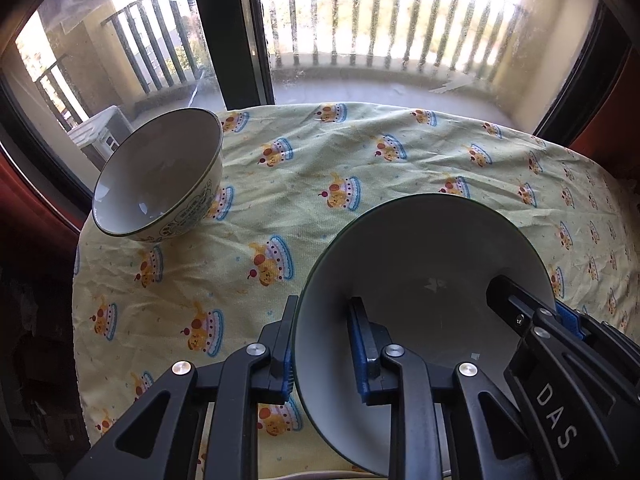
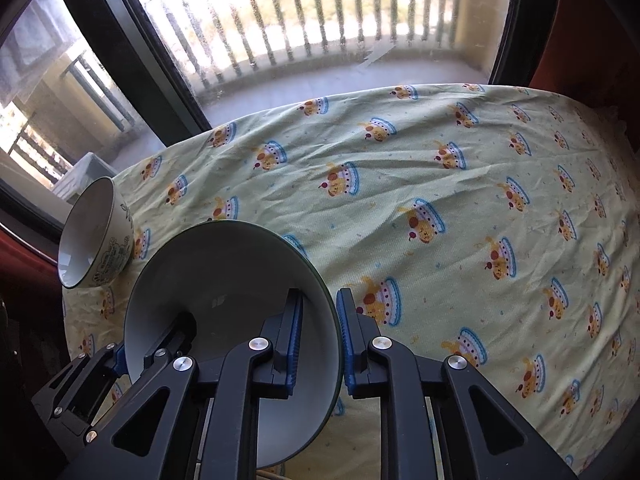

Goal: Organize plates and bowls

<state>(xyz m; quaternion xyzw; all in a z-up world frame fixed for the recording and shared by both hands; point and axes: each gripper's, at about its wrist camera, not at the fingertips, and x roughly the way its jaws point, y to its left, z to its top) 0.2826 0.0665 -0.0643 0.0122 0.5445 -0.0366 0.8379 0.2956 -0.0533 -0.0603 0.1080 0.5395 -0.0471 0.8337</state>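
Observation:
A large white bowl with a dark green rim [image 1: 424,264] sits at the table's near edge, held between both grippers. My left gripper [image 1: 326,344] straddles its left rim, one finger outside and one inside, with a gap to the wall. My right gripper [image 2: 320,332] straddles its right rim [image 2: 224,264] the same way, jaws close around the wall. The right gripper also shows in the left wrist view [image 1: 532,312]. A smaller patterned bowl [image 1: 160,172] stands at the table's far left corner; it also shows in the right wrist view [image 2: 96,232].
The table is covered by a wrinkled yellow cloth with cartoon cake prints [image 1: 360,184]. A large window with a dark frame [image 1: 228,32] stands just behind the table. The table's left edge drops off beside the small bowl.

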